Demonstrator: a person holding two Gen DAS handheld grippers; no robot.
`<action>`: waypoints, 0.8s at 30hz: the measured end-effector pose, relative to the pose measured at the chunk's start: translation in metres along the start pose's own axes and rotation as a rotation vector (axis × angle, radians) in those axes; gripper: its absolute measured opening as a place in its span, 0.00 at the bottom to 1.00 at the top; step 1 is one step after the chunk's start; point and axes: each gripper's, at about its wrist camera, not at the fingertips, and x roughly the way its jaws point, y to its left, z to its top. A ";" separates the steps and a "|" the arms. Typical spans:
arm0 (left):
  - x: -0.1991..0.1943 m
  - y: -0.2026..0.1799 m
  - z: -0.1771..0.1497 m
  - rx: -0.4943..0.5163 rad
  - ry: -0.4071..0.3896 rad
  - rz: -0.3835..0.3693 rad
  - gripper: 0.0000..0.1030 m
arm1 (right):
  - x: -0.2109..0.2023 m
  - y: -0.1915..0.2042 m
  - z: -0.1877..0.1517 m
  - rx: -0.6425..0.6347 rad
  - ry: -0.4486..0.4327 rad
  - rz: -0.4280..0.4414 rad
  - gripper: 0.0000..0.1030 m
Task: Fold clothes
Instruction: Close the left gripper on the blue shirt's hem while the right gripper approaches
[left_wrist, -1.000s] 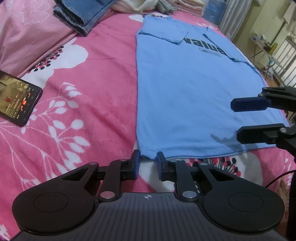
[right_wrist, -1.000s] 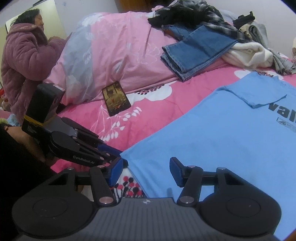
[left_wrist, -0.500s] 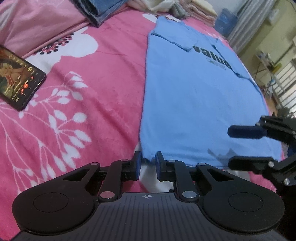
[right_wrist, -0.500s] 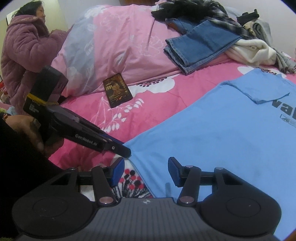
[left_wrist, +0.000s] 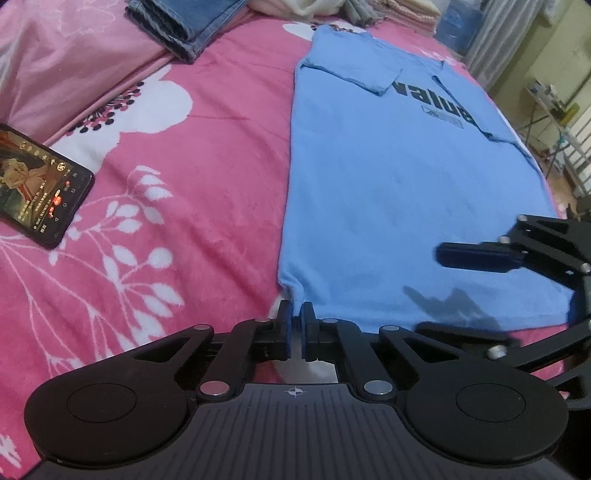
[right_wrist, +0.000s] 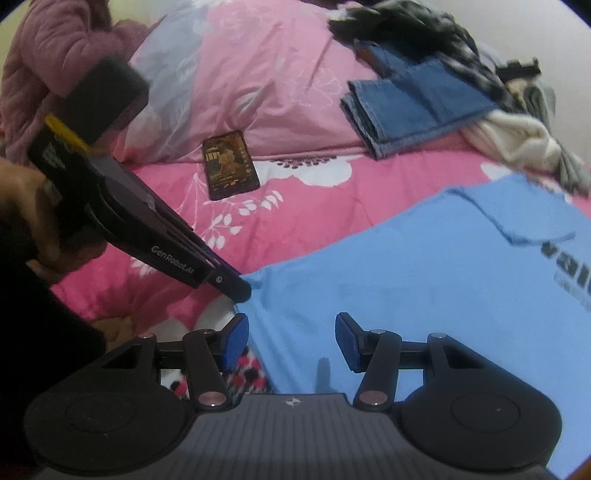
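Observation:
A light blue T-shirt (left_wrist: 388, 177) with black lettering lies flat on the pink bed, both sleeves folded in over the chest. My left gripper (left_wrist: 294, 328) is shut on the shirt's near left hem corner, which is bunched between the pads. In the right wrist view that left gripper (right_wrist: 242, 290) meets the same corner of the blue T-shirt (right_wrist: 424, 295). My right gripper (right_wrist: 291, 341) is open, its jaws wide apart over the hem, nothing between them. From the left wrist view the right gripper (left_wrist: 439, 291) hovers over the hem's right part.
A phone (left_wrist: 33, 184) with a lit screen lies on the pink floral bedspread (left_wrist: 184, 166) to the left. Folded jeans (left_wrist: 184, 22) and a heap of clothes (right_wrist: 517, 136) sit at the far end. A person in a purple padded coat (right_wrist: 62, 48) is beyond the bed's left side.
My left gripper has closed its narrow gap onto the shirt's hem corner. The right gripper has shifted slightly along the hem and stays open.

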 end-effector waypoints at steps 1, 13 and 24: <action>-0.001 -0.001 0.001 -0.007 0.000 0.000 0.02 | 0.004 0.003 0.001 -0.019 -0.005 -0.001 0.53; -0.018 0.007 0.007 -0.183 -0.029 -0.072 0.02 | 0.037 0.046 0.005 -0.234 -0.057 -0.045 0.29; -0.019 0.027 0.009 -0.391 -0.055 -0.211 0.03 | 0.041 0.039 0.008 -0.184 -0.075 -0.081 0.03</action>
